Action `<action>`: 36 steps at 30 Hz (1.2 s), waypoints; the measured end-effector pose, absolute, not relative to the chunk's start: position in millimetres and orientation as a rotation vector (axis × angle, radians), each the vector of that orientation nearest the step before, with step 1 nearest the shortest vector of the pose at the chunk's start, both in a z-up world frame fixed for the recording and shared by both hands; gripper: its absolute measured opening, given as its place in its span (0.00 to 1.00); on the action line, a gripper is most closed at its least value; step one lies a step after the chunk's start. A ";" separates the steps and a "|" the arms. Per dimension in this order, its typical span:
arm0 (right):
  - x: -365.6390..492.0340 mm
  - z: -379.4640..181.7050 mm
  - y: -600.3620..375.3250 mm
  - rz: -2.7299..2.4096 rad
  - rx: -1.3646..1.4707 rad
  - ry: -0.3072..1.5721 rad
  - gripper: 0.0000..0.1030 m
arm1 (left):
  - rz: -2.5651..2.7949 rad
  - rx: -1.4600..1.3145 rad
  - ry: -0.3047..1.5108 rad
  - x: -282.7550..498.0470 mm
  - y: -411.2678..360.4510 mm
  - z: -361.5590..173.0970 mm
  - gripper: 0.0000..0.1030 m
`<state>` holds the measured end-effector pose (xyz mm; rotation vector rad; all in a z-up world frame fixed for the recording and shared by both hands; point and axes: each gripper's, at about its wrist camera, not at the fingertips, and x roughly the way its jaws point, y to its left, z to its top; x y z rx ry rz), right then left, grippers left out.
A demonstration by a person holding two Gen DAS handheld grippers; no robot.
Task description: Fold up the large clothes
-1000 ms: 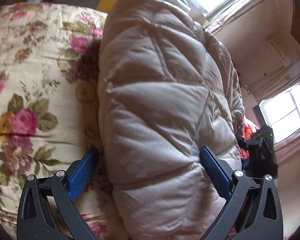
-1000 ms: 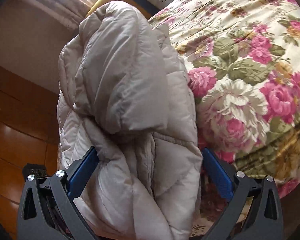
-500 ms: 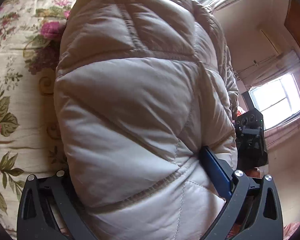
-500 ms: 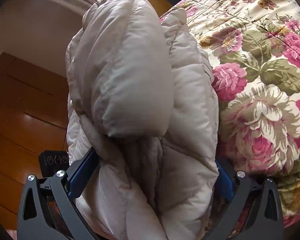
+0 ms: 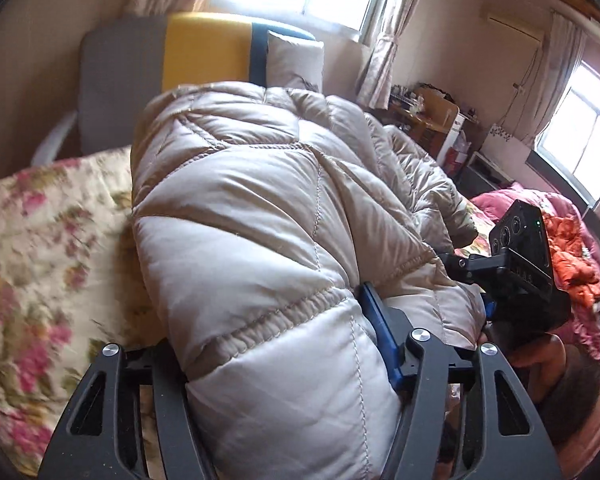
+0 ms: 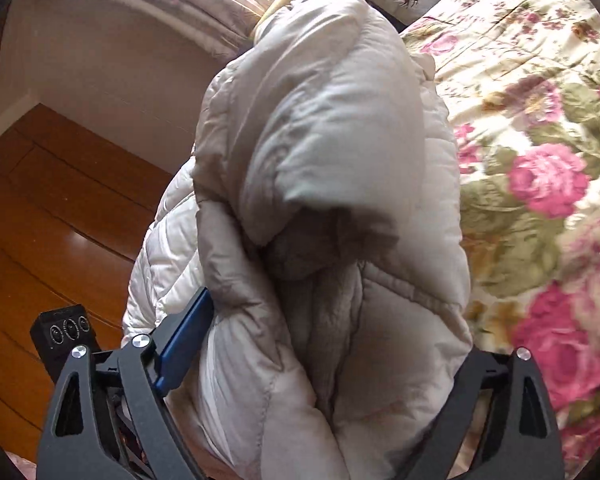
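Since the earlier frames: both claws have been closing, each with the puffy jacket between its jaws. Left view has lifted and rolled; the headboard and window now show above the jacket where before only quilting filled the frame. Right view has shifted sideways, bundle closer in.

Left claw [image 5: 288,344]: clenched on a thick quilted fold of the beige down jacket [image 5: 260,208]. The blue pad on the right finger [image 5: 380,336] presses into the fabric; the left finger is buried under the bulge. Jacket runs away from the claw across the bed toward the headboard.

Right claw [image 6: 320,364]: jaws wide but gripping the bunched end of the same jacket [image 6: 320,160]. Left blue pad [image 6: 184,340] flat against the fabric, right pad hidden behind the bulk. Bundle stands up tall in front of the lens.

Surroundings: floral bedspread [image 5: 40,240] under and beside the jacket; yellow headboard [image 5: 204,48] and a pale pillow [image 5: 296,60] beyond. Wooden floor [image 6: 40,220] left of the bed edge in the right view. Orange-red bedding [image 5: 568,248] far right. The jacket's bulk blocks most of each view.
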<state>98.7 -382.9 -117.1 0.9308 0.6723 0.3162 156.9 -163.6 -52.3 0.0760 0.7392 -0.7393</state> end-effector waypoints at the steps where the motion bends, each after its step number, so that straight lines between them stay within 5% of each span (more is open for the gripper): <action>1: 103.2 -116.4 -377.9 0.330 0.930 0.662 0.83 | -0.721 0.086 0.719 156.7 -158.7 -49.4 0.56; 23: 237.3 -94.1 -200.4 0.467 0.533 0.710 0.82 | -0.347 -0.002 0.662 234.7 -12.3 -73.1 0.55; 30: 259.2 -114.0 -207.3 0.427 0.527 0.716 0.89 | -0.298 -0.127 0.667 248.0 7.3 -114.4 0.76; 33: 255.5 -109.7 -207.6 0.382 0.541 0.735 0.98 | -0.273 -0.174 0.651 239.7 15.7 -116.0 0.95; 36: 233.5 -88.0 -207.1 0.313 0.481 0.724 0.98 | -0.313 -0.252 0.628 233.3 29.7 -118.2 0.96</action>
